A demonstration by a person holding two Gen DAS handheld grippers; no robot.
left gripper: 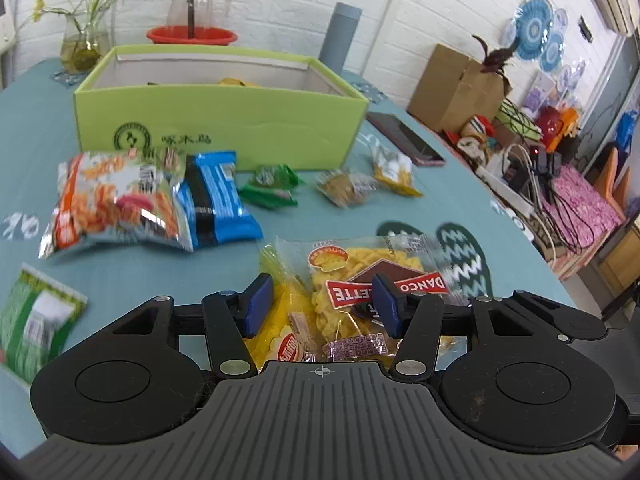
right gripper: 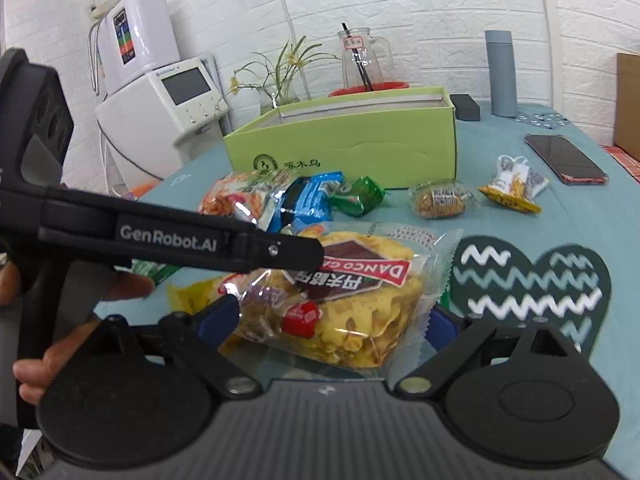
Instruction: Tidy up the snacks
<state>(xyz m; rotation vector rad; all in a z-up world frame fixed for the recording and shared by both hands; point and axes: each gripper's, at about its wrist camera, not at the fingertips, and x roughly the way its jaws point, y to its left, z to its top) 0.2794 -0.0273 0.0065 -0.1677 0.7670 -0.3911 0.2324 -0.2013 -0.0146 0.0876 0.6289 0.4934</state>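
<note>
The left gripper (left gripper: 322, 306) pinches the clear cookie packet (left gripper: 360, 280) and a yellow pouch (left gripper: 280, 316) together near the table's (left gripper: 120, 280) front edge. The right gripper's (right gripper: 336, 320) fingers stand spread around that packet. Lifted towards the green box (left gripper: 220, 132), the slippery pouch may drop or the cookies crack.

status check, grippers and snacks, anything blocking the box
Left gripper closed on the clear cookie bag. Right gripper open around the same bag. Green box behind, loose snack packs between.
</note>
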